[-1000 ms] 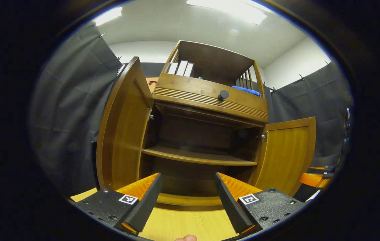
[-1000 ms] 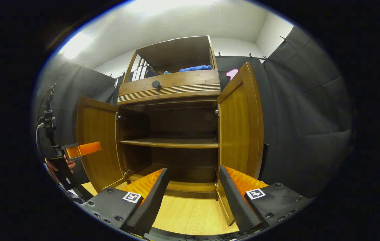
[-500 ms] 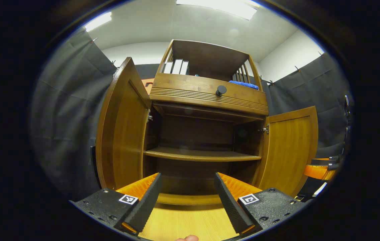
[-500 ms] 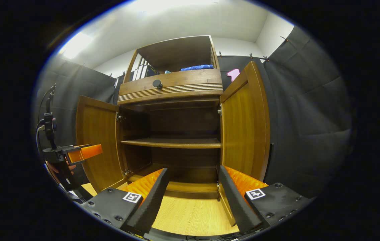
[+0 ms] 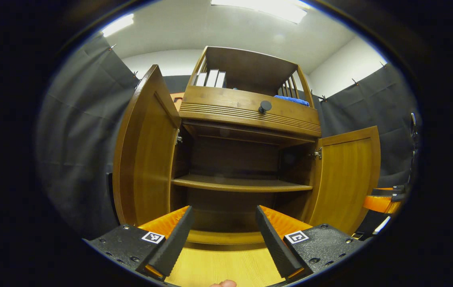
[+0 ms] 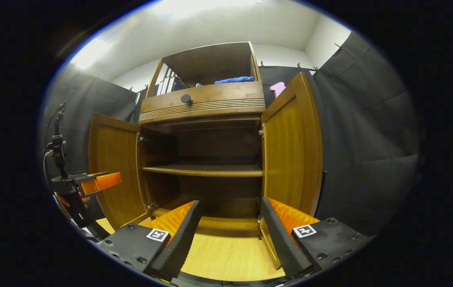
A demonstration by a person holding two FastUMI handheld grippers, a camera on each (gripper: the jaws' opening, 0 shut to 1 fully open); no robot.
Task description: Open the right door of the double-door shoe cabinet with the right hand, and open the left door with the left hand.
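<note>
Left gripper view: the left gripper (image 5: 223, 235) hangs spread wide and empty before the shoe cabinet (image 5: 246, 115), the left door (image 5: 143, 151) swung fully out. Right gripper view: the right gripper (image 6: 229, 233) gapes wide, empty, beside the opened right door (image 6: 292, 147). Judged done; best withdraw both straight back, clear of door edges.
</note>
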